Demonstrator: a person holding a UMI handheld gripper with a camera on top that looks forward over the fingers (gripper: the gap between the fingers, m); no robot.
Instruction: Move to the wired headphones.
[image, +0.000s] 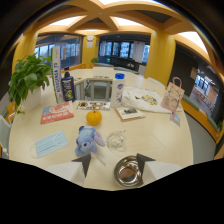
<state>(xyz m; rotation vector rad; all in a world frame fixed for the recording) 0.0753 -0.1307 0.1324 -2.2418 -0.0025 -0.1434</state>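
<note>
Gripper view. The gripper (113, 161) hangs above a round cream-coloured table (165, 135), its two dark fingertips (84, 161) spread wide with nothing held. Between the fingers, nearer the right one, stands a shallow round metal bowl (128, 171), untouched on the tabletop. At 12 o'clock from the bowl, just ahead of the fingers, lie the wired headphones (116, 140), a pale tangle of thin cord and small earpieces inside a clear wrapping. At 9 o'clock from them sits a blue-and-white plush toy (87, 140); further out at 9 o'clock lies a light-blue face mask (50, 143). At 11 o'clock from the headphones, beyond them, rests an orange round fruit (93, 117). Farther back stand a dark bottle (68, 85), a white bottle with a blue cap (118, 90) and a pink paper bag (173, 97). A green potted plant (26, 80) stands far off at 10 o'clock.
</note>
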